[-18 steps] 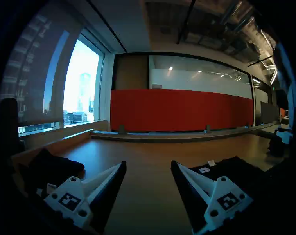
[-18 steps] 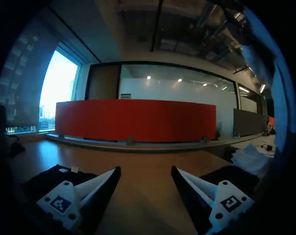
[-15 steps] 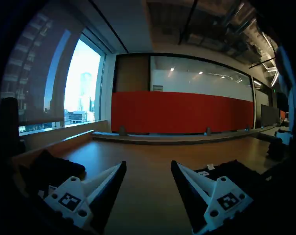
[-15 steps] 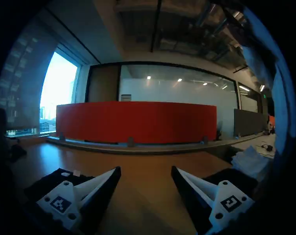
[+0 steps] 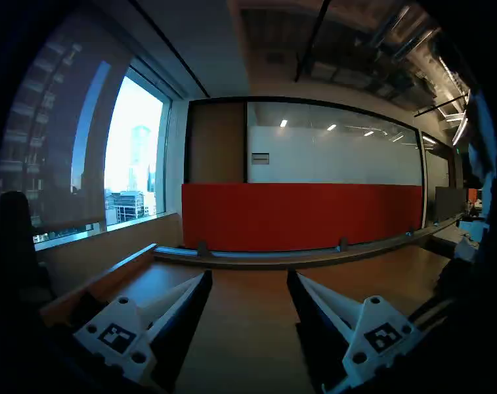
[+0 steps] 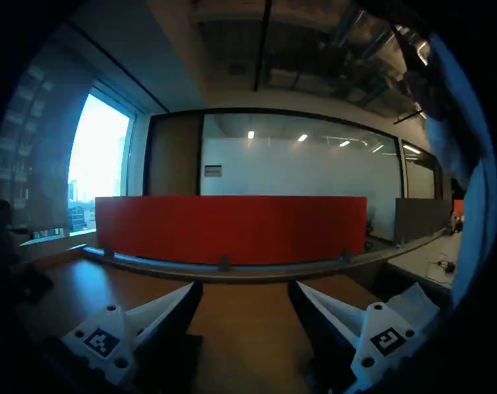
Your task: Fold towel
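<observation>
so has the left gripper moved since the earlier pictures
Yes. The left gripper has tipped upward: the red partition sits lower in its view than before.

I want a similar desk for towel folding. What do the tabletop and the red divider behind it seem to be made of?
Tabletop: looks like wood or wood-look laminate. It is warm brown and smooth, with a faint sheen, but no grain can be made out. Red divider: flat, even colour with no glare, so matte. It may be fabric-covered or painted board, but the texture is too fine to tell.

Wood table (image 5: pixel 248 341), red partition (image 5: pixel 301 217) behind; window (image 5: pixel 133 164) at L.
</observation>
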The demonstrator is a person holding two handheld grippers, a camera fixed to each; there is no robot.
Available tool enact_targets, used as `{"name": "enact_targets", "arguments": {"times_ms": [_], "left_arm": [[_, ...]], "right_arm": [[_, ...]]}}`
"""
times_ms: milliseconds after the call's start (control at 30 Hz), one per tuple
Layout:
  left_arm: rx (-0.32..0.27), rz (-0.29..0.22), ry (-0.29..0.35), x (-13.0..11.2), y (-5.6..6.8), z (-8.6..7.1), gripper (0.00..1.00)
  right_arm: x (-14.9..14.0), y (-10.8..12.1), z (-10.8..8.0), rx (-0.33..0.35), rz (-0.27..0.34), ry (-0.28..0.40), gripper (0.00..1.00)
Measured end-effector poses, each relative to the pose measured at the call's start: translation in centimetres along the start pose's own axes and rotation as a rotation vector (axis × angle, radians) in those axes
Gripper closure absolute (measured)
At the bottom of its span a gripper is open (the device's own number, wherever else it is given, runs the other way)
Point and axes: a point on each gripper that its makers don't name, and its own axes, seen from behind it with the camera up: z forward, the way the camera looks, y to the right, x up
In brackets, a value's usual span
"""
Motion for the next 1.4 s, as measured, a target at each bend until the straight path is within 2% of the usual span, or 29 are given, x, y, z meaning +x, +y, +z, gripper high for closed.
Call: {"name": "enact_targets", "arguments": {"times_ms": [200,300,600,867,1100,1300,1400], "left_arm": [[-0.004,0.018,0.005,4.2,0.5,-0.1,0.16],[-0.01,0.022,0.005,5.5,0.8,-0.2,0.16],[-0.035,0.03,0.01,8.2,1.6,-0.2,0.16],[-0.073,0.038,0.002,9.1,2.5,-0.3,0.16],[-0.154,0.071,-0.032,9.0,4.1,-0.7,0.16],[-0.277,0.09,-0.094,8.1,6.4,-1.3,0.16],[-0.32,0.106,-0.114,7.9,7.0,-1.4,0.16]], "right_arm": [[4.4,0.5,0.1,-0.009,0.01,0.006,0.0],[5.5,0.8,0.0,-0.015,0.015,0.002,0.0],[7.3,0.7,-0.7,-0.01,0.015,-0.001,0.0],[8.0,0.0,-0.9,0.027,-0.005,-0.007,0.0],[8.3,-2.0,-1.0,0.133,-0.052,-0.041,0.0],[7.8,-5.4,-1.8,0.3,-0.101,-0.112,0.0],[7.6,-6.8,-2.2,0.368,-0.121,-0.138,0.0]]}}
